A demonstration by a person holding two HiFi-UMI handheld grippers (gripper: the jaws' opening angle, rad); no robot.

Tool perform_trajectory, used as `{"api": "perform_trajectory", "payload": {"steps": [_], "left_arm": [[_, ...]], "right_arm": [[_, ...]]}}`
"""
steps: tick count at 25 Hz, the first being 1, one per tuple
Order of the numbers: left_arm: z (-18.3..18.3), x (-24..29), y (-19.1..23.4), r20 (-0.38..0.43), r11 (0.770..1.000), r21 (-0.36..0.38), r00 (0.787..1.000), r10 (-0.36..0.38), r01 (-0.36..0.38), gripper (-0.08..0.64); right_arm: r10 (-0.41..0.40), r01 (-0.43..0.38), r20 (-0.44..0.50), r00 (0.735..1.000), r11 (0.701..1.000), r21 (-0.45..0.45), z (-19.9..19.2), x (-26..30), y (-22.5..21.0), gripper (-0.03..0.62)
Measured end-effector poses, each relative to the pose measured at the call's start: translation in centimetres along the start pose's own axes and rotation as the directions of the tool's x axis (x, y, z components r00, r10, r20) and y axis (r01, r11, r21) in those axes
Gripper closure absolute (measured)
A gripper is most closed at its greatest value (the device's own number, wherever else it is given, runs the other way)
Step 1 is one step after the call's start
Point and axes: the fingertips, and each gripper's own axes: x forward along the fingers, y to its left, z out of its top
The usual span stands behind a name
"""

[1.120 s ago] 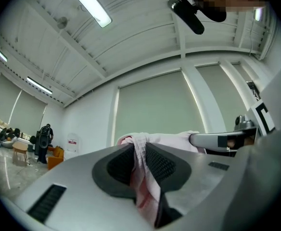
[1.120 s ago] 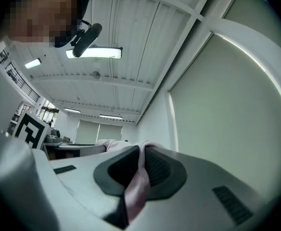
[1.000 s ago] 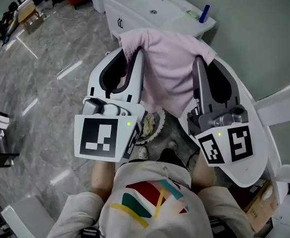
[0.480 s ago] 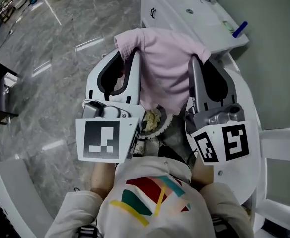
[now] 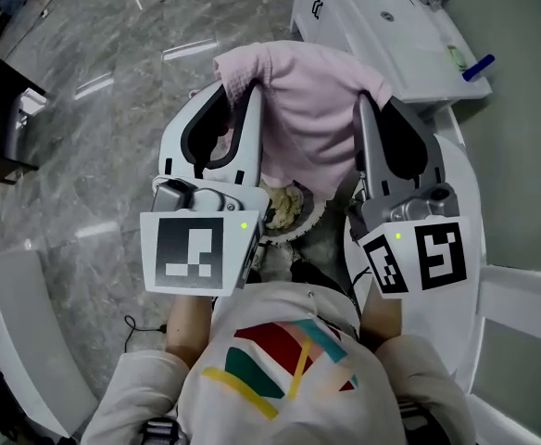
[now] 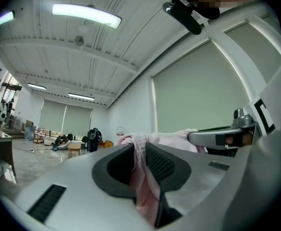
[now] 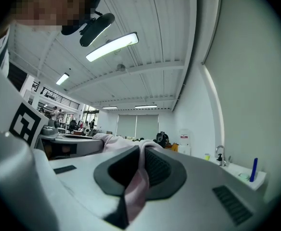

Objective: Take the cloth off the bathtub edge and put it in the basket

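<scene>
Carrying is the step in hand. The left gripper (image 5: 245, 95) and the right gripper (image 5: 361, 105) are each clamped on a top edge of the pink cloth (image 5: 308, 119), which hangs spread between them. What looks like the basket (image 5: 287, 213) sits below, between both. The next move, I judge, calls for lowering the cloth over it and then letting go.

Cloth (image 5: 312, 109): pale pink, waffle-textured, soft. It hangs spread in loose folds at 12 o'clock in the head view. One top corner is pinched in the left gripper (image 5: 252, 91) at 11 o'clock, the other in the right gripper (image 5: 361, 102) at 1 o'clock.

Basket (image 5: 306, 226): round with a white frilled rim and yellowish contents, low at centre under the cloth's hem, partly hidden.

Bathtub edge (image 5: 363, 26): white, at 1 o'clock beyond the cloth.
</scene>
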Motion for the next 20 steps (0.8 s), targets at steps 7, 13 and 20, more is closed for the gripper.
{"api": "perform_trajectory", "payload": {"steps": [7,13,20], "left_arm": [[-4.2,-0.6,0.5,-0.035,0.998,0.048,0.998,0.052,-0.050,0.477],[-12.5,-0.6,0.7,-0.222,0.996,0.033,0.972,0.083,-0.077,0.477],[-22.7,-0.9,1.6,-0.440,0.992,-0.042,0.894,0.086,-0.116,0.477]], "right_arm": [[0.045,-0.043,-0.112,0.993,0.999,0.020,-4.4,0.8,1.2,0.551],[0.075,-0.061,-0.257,0.963,0.996,0.061,-12.5,0.7,1.6,0.551],[0.113,-0.086,-0.436,0.893,0.993,0.081,-22.2,0.8,3.0,0.551]]}}
